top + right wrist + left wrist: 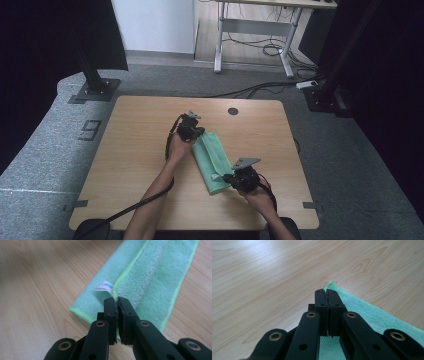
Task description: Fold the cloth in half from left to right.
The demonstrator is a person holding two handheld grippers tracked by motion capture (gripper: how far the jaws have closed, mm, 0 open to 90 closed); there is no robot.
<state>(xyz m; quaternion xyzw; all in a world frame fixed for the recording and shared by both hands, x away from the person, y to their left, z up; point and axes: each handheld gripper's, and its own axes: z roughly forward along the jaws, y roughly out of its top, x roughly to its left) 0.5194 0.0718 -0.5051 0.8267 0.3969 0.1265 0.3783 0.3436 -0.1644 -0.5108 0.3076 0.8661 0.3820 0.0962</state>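
A green microfibre cloth (212, 160) lies folded into a long strip on the wooden table (135, 150), running from the middle toward the near right. My left gripper (197, 134) is at the strip's far end. Its jaws are pressed together on a corner of the cloth (372, 315), whose tip pokes out past the left gripper (327, 291). My right gripper (226, 177) is at the near end, shut on the raised folded edge of the cloth (150, 272). A white label (105, 286) sticks out just left of the right gripper (117, 299).
A dark round grommet hole (233, 111) sits near the table's far edge. A black cable (125, 210) trails off the near left edge. On the carpet beyond stand a black post base (95, 90) and a desk frame (255, 30) with cables.
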